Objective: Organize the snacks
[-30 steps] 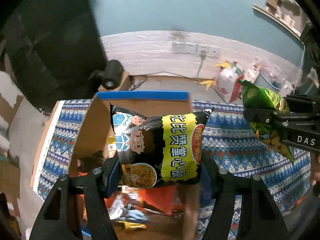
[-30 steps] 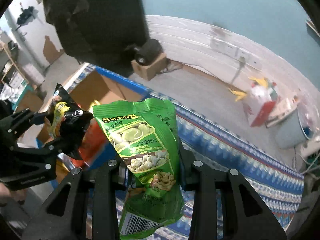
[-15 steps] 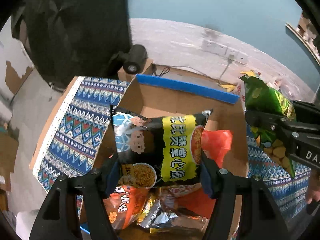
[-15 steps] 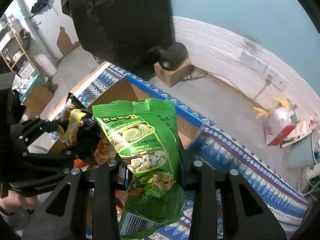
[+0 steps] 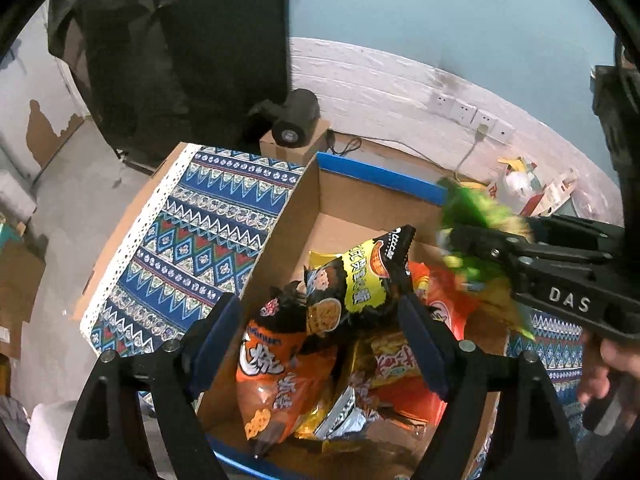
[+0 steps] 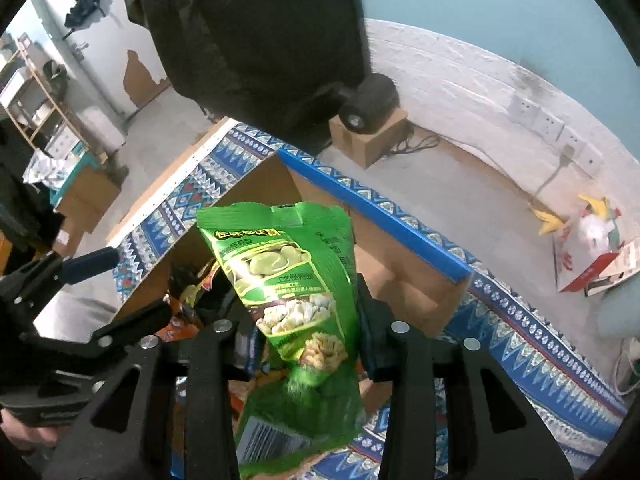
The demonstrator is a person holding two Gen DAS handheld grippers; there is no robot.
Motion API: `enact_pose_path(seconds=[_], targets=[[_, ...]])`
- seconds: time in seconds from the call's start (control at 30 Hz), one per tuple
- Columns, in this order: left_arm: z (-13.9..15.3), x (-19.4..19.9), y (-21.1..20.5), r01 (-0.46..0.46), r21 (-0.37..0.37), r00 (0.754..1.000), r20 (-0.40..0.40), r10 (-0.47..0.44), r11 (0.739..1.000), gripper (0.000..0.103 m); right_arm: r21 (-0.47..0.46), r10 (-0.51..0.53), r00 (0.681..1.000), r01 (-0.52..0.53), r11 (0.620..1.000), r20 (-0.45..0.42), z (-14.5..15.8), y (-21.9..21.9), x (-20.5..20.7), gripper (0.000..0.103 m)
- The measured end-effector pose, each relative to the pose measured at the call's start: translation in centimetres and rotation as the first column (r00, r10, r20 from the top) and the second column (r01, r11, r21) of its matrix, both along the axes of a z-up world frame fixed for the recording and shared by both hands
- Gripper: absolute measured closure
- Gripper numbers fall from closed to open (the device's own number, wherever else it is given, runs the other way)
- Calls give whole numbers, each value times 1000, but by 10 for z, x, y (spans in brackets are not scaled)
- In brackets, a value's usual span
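Low in the centre of the left wrist view, the left gripper (image 5: 320, 320) now stands wide, its blue pads clear of the black-and-yellow noodle packet (image 5: 358, 280), which half a second ago was pinched between them. That packet has dropped and lies tilted on the heap of orange and silver snack bags (image 5: 280, 372) inside the cardboard box (image 5: 288, 216), so this item looks delivered. At the right edge of that view the right gripper (image 6: 304, 320) has come over the box's far corner, and the green bean packet (image 6: 288, 276) it carries is blurred. In the right wrist view the green packet sits between the fingers, but I cannot tell whether they grip it or have just let go. Behind the box, the patterned tablecloth (image 5: 192, 236) fills the left middle.
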State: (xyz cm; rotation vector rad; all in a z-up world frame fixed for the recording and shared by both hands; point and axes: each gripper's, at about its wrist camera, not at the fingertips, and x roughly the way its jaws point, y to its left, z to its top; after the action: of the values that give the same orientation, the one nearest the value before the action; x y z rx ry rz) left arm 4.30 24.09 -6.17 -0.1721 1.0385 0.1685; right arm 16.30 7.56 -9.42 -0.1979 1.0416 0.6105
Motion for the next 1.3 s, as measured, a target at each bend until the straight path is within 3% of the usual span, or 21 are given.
enact_pose_path(seconds=[0.03, 0.2, 0.53, 1.03, 1.3], targets=[[2, -2, 0, 2, 1, 1000, 2, -2, 1000, 21, 3, 0, 1000, 0, 1000, 5, 1, 0, 0, 54], [13, -12, 0, 3, 13, 1000, 19, -3, 1000, 15, 27, -5, 998, 4, 1000, 60, 19, -4, -8, 41], [39, -29, -13, 25, 23, 998, 63, -27, 999, 13, 27, -63, 982, 59, 998, 180, 54, -33, -49, 25], [75, -53, -61, 101, 131, 980, 156, -121, 986, 3, 16, -110, 922, 112, 994, 371, 81, -81, -112, 22], [84, -61, -81, 126, 164, 971, 181, -156, 978, 2, 36, -138, 908, 134, 990, 397, 85, -107, -127, 22]])
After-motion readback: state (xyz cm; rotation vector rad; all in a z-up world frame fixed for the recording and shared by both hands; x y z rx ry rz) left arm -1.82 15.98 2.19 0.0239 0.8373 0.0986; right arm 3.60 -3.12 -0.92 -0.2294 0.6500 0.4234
